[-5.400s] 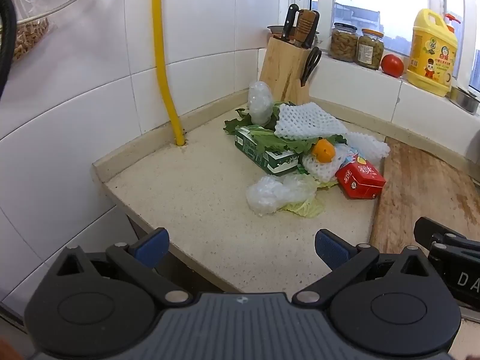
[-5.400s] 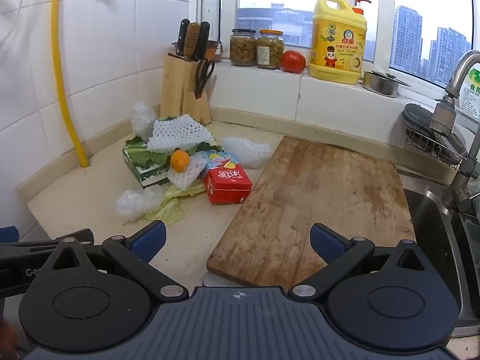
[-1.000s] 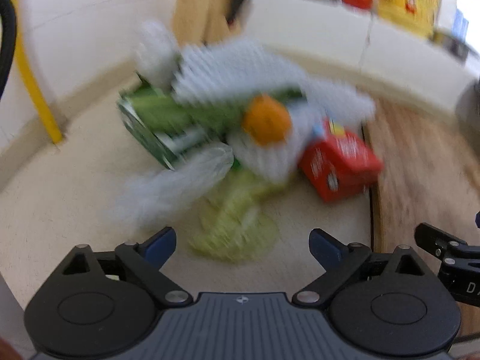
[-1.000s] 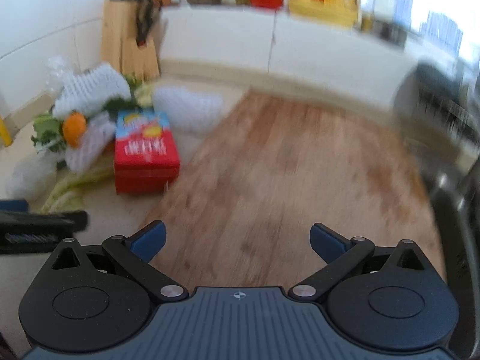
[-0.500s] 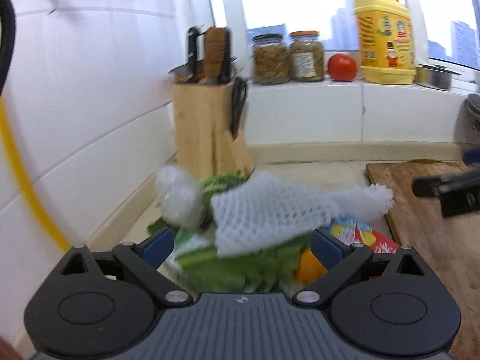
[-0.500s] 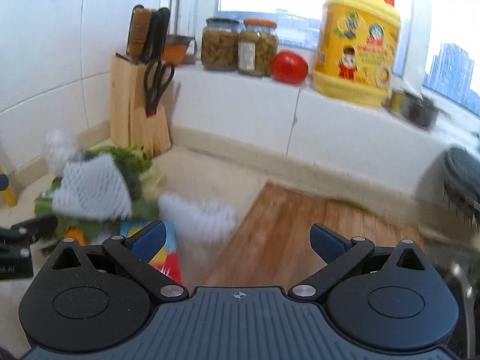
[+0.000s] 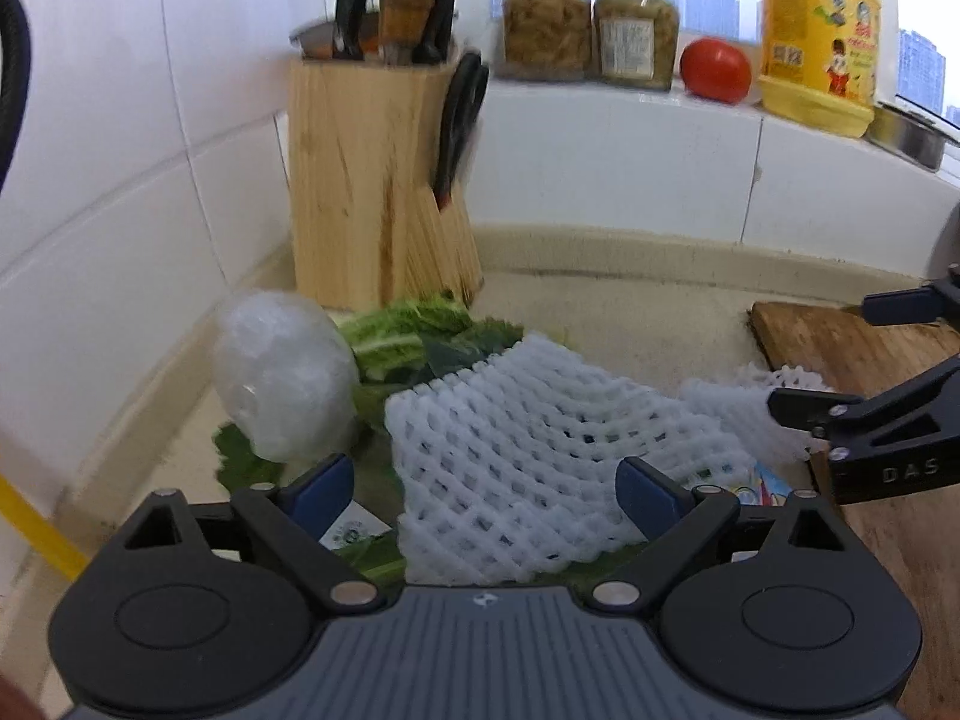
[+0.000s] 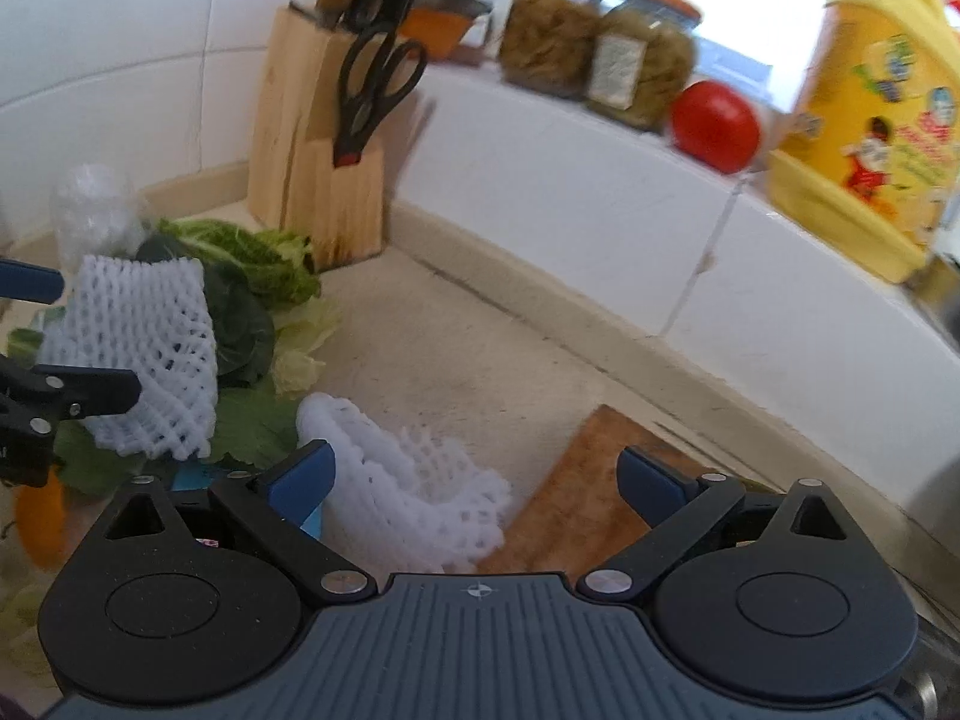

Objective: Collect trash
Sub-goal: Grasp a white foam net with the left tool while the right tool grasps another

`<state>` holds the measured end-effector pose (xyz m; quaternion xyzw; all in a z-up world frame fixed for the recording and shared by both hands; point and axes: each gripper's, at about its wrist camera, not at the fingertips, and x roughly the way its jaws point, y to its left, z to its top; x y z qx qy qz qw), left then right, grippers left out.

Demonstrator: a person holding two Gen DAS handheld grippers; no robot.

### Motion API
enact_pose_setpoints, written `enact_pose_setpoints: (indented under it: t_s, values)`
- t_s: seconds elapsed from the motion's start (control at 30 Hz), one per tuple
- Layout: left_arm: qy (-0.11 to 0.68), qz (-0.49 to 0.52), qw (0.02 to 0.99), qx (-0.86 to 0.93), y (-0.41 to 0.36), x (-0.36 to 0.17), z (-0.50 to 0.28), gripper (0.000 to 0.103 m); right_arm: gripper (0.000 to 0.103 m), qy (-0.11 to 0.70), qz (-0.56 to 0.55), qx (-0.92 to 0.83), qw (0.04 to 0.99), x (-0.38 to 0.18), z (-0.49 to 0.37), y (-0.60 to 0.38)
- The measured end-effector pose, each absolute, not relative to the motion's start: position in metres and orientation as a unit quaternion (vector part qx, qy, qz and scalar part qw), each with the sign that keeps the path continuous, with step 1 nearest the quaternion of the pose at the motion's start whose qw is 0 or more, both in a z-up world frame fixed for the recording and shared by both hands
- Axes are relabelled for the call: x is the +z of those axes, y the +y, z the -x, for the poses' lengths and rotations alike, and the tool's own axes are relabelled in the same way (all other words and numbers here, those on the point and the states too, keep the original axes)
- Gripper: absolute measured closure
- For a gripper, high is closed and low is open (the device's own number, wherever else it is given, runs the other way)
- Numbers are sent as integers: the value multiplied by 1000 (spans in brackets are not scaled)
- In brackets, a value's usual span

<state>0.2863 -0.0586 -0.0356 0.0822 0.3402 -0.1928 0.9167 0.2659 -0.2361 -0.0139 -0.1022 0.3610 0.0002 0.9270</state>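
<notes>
The left gripper (image 7: 485, 489) has its blue-tipped fingers (image 7: 318, 489) spread wide and holding nothing; between them lies a white foam net (image 7: 540, 462), draped over green leaves (image 7: 414, 336) and sloping down toward the camera, its long side running left to right. Just left of it stands a crumpled clear plastic wrap (image 7: 282, 375) — upright, near the wall edge of the table (image 7: 630, 312). The right gripper (image 8: 474, 477) is equally wide open and empty, its left finger touching a second foam net (image 8: 408, 498) that lies bunched at the corner of the wooden cutting board (image 8: 588, 498). Behind the heap, in the table's back corner, stands a knife block (image 7: 372, 180) with scissors (image 8: 375, 90). On the window ledge sit two jars (image 7: 585, 27), a tomato (image 7: 715, 69) and a yellow detergent jug (image 7: 819, 36).
</notes>
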Motion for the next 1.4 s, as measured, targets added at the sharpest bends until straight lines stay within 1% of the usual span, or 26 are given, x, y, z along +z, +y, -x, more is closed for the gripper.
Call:
enact_pose_setpoints:
  t_s: [0.1, 0.17, 0.2, 0.23, 0.3, 0.33, 0.37, 0.4, 0.43, 0.47, 0.5, 0.57, 0.6, 0.67, 0.77, 1.07, 1.4]
  values:
    - [351, -75, 911, -202, -61, -41, -296, 16, 3, 372, 100, 15, 923, -20, -276, -236]
    - [358, -63, 907, -213, -61, -43, -298, 29, 11, 384, 95, 24, 918, -24, -282, -238]
    - [363, -57, 903, -220, -61, -42, -300, 33, 24, 393, 92, 28, 915, -27, -285, -237]
    - [369, -51, 900, -229, -62, -43, -302, 39, 35, 405, 85, 35, 910, -30, -288, -238]
    - [373, -47, 897, -233, -63, -44, -306, 41, 37, 426, 65, 41, 901, -35, -294, -240]
    - [374, -46, 896, -234, -64, -43, -308, 44, 42, 432, 54, 42, 899, -36, -296, -242]
    - [375, -44, 895, -236, -64, -42, -308, 50, 46, 436, 44, 45, 898, -37, -297, -244]
    - [376, -40, 895, -239, -64, -41, -309, 54, 52, 439, 32, 50, 897, -37, -298, -246]
    - [376, -34, 894, -240, -63, -40, -309, 62, 55, 441, 19, 54, 896, -36, -298, -248]
    - [375, -31, 895, -240, -62, -39, -309, 68, 55, 442, 7, 55, 895, -34, -298, -250]
    - [376, -25, 894, -242, -60, -38, -309, 70, 58, 443, -6, 55, 895, -33, -298, -252]
    - [377, -17, 893, -245, -56, -35, -308, 80, 60, 439, -24, 58, 896, -28, -295, -256]
    - [376, -16, 893, -248, -55, -34, -307, 83, 61, 437, -32, 61, 897, -25, -294, -257]
    - [372, -17, 893, -251, -54, -29, -304, 86, 63, 432, -48, 66, 898, -20, -289, -259]
    - [366, -18, 894, -258, -52, -21, -298, 88, 64, 426, -62, 73, 899, -12, -281, -260]
    - [345, -12, 898, -272, -46, 3, -271, 88, 64, 403, -102, 75, 906, 8, -249, -265]
    - [356, -12, 885, -301, -50, -1, -222, 88, 64, 402, -126, 73, 904, 16, -189, -264]
